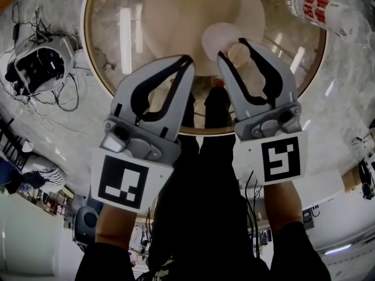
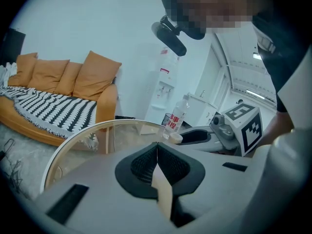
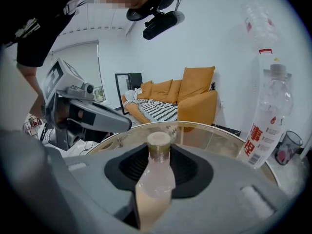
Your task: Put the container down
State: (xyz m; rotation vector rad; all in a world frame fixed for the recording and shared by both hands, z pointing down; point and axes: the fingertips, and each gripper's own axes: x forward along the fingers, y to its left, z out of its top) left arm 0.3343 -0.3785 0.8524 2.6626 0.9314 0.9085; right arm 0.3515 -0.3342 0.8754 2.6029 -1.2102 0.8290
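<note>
Right gripper view: right tongs (image 3: 159, 154) clamp the pale container (image 3: 155, 182); left tongs (image 2: 157, 151) pressed together.

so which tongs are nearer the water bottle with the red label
Right. The right tongs, shut on a small bottle, have the water bottle ahead to their right; the left tongs are farther off, on the right tongs' other side.

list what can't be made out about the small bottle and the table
1. Small bottle base, right gripper view: hidden down between the right hand-held gripper's jaws.
2. Whether it touches the glass table, head view: the steep downward angle hides any gap.
3. Water bottle small print, every view: too small.
</note>
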